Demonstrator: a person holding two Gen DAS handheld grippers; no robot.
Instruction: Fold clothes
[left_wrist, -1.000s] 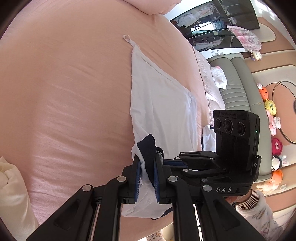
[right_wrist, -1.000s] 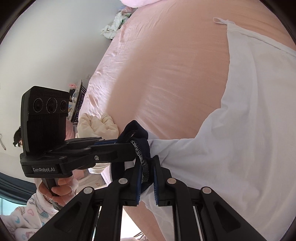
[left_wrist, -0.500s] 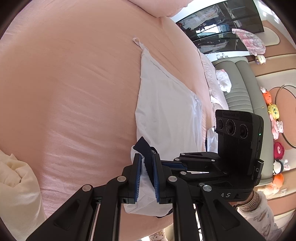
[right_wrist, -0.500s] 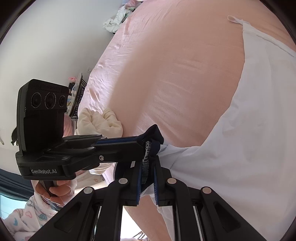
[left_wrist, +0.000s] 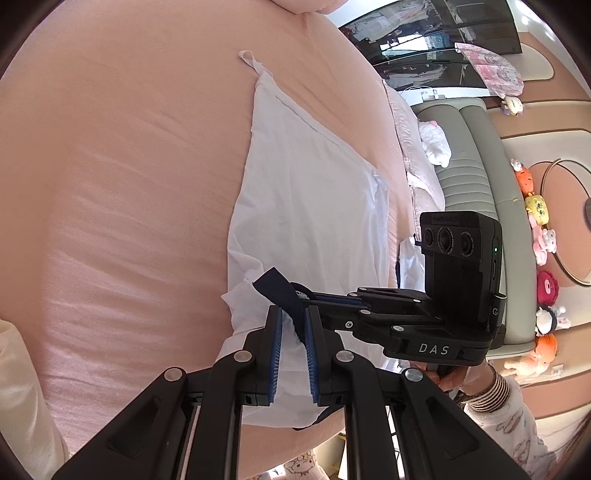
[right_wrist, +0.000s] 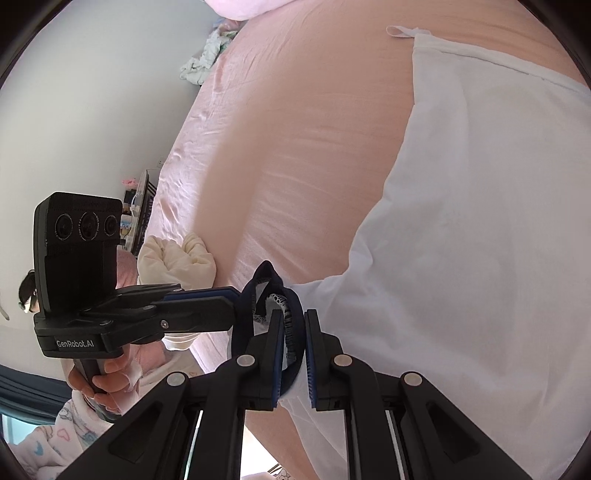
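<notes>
Left claw (left_wrist: 293, 325) and right claw (right_wrist: 294, 334) both clenched on the white garment's (left_wrist: 314, 192) navy trim (left_wrist: 282, 291). Keep the near edge taut, carry it evenly toward the far strap (left_wrist: 249, 59), flat on the bed (left_wrist: 122, 184).

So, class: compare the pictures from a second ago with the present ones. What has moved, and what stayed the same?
Little changed. The white garment lies a bit flatter and more spread on the pink bed. The left gripper and right gripper both stay clamped on its navy-trimmed edge, side by side; nothing was released. The cream bundle stays at the bed's edge.
</notes>
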